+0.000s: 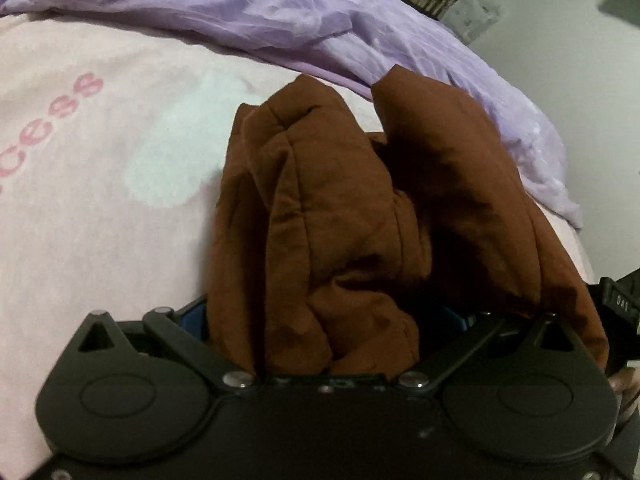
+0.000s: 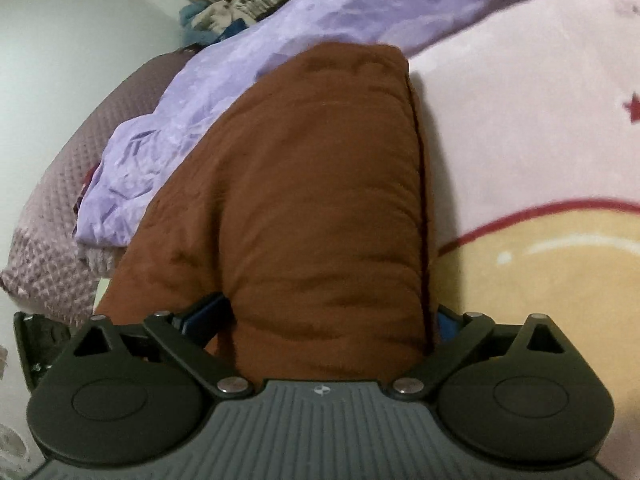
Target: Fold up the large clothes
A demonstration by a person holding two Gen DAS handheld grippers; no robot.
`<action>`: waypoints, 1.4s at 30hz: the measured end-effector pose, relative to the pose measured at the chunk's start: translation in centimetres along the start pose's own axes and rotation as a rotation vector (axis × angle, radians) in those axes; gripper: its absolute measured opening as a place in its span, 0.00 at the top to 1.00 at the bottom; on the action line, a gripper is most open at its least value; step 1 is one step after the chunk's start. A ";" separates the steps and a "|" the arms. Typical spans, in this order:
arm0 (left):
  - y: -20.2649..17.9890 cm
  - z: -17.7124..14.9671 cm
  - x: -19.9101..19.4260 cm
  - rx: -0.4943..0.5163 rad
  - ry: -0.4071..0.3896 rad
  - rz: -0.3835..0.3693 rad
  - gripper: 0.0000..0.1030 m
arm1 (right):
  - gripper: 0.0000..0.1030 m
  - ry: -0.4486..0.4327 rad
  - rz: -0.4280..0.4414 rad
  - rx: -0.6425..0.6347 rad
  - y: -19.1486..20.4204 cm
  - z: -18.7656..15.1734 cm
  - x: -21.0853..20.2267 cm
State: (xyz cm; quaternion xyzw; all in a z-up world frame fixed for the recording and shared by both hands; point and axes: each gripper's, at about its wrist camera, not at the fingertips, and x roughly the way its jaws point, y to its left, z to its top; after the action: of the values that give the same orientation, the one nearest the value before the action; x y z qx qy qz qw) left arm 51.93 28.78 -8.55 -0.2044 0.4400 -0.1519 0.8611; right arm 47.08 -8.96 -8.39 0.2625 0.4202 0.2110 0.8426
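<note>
Brown padded jacket (image 2: pixel 304 200) lies on the blanket (image 2: pixel 540 120), running straight ahead from both grippers: right gripper (image 2: pixel 320 320) spread wide around it, left gripper (image 1: pixel 332 320) too, bunched folds between.

the padded garment (image 2: pixel 320 200) lies on the blanket (image 2: pixel 520 120), with the crumpled sheet (image 2: pixel 180 120) behind it.

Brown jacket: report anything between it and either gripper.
Nothing visible. The brown jacket fills the gap between the wide-apart jaws of the right gripper, and bunched folds of it sit inside the left gripper too.
</note>
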 end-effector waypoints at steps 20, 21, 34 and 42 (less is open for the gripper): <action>-14.9 -2.6 -5.0 0.087 -0.228 -0.194 0.83 | 0.43 -0.229 -0.059 -0.162 2.6 2.9 -17.4; -16.2 -2.8 -4.6 0.095 -0.224 -0.215 0.83 | 0.42 -0.250 -0.073 -0.158 2.0 2.9 -19.1; -20.2 -9.1 7.4 0.025 0.044 -0.229 0.43 | 0.12 -0.234 -0.234 0.072 -12.1 -0.1 -22.0; -21.5 -7.5 -2.0 0.098 -0.268 -0.084 0.26 | 0.10 -0.524 -0.396 0.052 -9.8 -2.2 -27.0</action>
State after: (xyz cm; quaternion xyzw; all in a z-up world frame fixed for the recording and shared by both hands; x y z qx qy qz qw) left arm 42.89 9.34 -0.67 -0.1990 0.3044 -0.1806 0.9139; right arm 31.52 -31.52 0.59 0.2426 0.2371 -0.0425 0.9398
